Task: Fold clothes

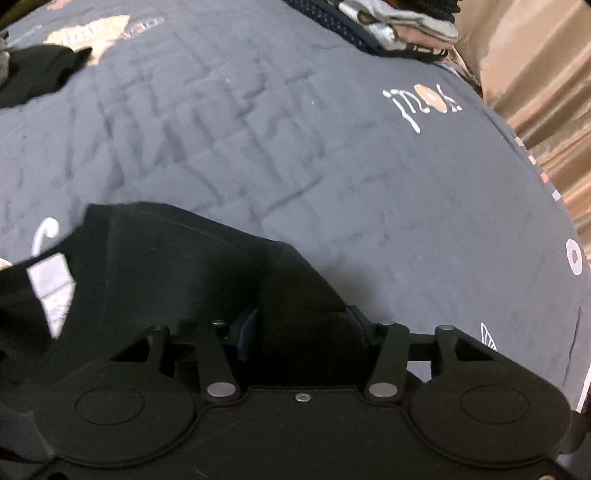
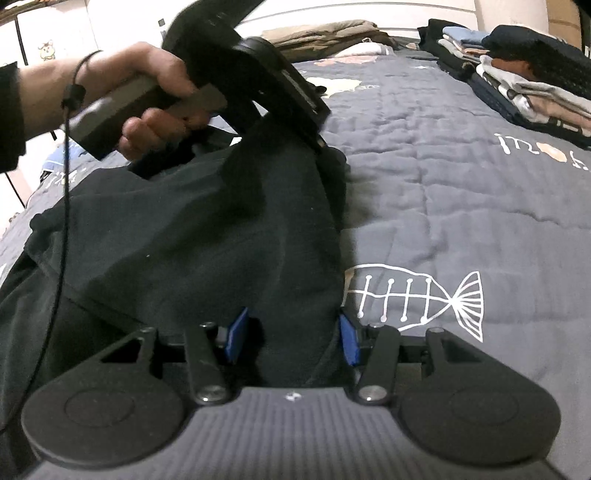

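Note:
A black garment (image 2: 192,236) is lifted over a dark grey-blue quilt (image 2: 461,206) on a bed. My right gripper (image 2: 291,332) is shut on a bunched fold of it, blue pads (image 2: 236,332) pressing the cloth from both sides. My left gripper (image 1: 303,328) is also shut on the black garment (image 1: 177,266), whose white label patch shows at the lower left. In the right wrist view a person's hand (image 2: 155,85) holds the left gripper's body (image 2: 255,74) above the garment's far end. The cloth hangs stretched between the two grippers.
Stacks of folded clothes (image 2: 524,77) sit at the quilt's far right, also seen as folded clothes (image 1: 391,26). More dark clothing (image 1: 33,77) lies far left. A tan curtain (image 1: 546,92) hangs past the bed's right edge. A fish-bone print (image 2: 417,295) marks the quilt.

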`<move>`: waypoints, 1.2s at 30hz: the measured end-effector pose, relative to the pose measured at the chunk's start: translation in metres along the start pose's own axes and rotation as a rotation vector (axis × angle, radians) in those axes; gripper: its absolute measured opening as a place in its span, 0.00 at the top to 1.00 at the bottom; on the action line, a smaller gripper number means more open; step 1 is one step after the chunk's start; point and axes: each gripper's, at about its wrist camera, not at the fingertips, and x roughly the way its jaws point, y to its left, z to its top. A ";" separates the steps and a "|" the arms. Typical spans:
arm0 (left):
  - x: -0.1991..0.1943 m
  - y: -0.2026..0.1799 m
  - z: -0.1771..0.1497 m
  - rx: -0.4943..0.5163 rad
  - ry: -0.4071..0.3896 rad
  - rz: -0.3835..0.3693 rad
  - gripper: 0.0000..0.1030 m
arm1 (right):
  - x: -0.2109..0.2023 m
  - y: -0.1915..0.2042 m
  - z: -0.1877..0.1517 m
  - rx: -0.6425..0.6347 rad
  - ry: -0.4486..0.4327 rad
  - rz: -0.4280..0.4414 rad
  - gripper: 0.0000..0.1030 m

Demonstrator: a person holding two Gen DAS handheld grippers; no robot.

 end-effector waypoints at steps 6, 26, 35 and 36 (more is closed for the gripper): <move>-0.017 -0.026 -0.001 0.119 -0.305 -0.031 0.84 | -0.001 -0.002 0.002 0.010 -0.012 -0.003 0.51; -0.122 0.028 -0.092 -0.185 -0.606 0.081 0.34 | -0.048 -0.035 0.026 0.238 -0.183 0.124 0.50; -0.215 0.082 -0.268 -0.459 -0.762 0.402 0.32 | -0.036 -0.002 0.027 0.231 -0.184 0.176 0.50; -0.220 0.086 -0.286 -0.475 -0.768 0.450 0.32 | -0.033 0.002 0.026 0.217 -0.177 0.160 0.50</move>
